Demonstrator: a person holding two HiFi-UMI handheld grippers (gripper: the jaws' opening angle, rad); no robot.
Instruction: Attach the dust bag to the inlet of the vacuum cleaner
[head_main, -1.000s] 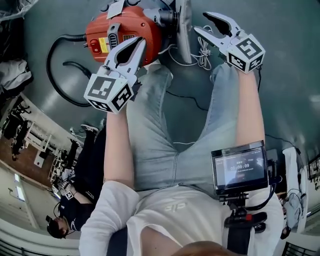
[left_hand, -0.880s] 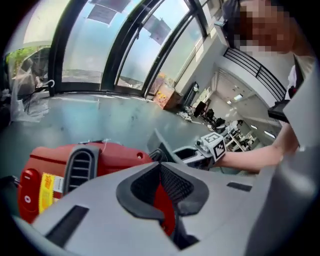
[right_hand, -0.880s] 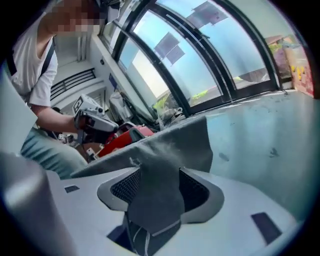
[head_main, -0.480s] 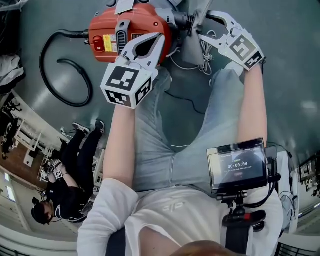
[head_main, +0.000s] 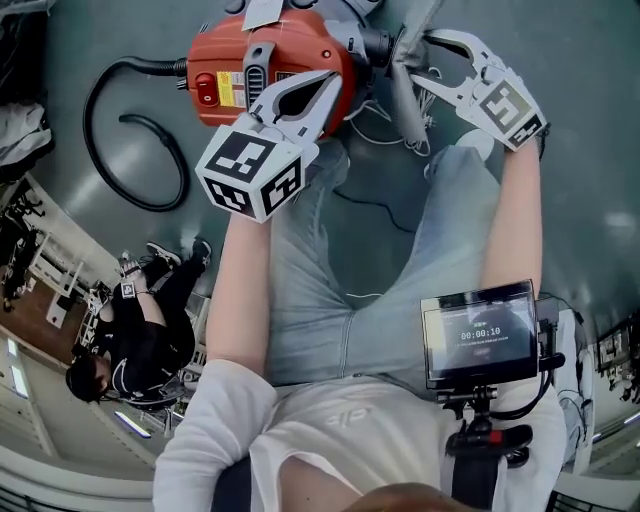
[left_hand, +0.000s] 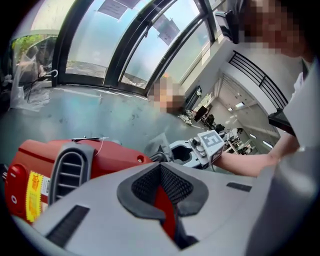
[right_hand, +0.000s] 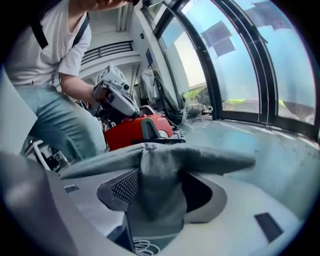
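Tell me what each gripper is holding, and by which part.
Right gripper holds the grey dust bag by a bunched fold of its fabric. Left gripper holds nothing; its jaws are together over the red vacuum cleaner.

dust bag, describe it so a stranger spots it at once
Find the red vacuum cleaner on the floor, top of the head view. Just right of it, the right gripper pinches the dust bag: limp grey cloth, unlike the white cord bundle beside it.
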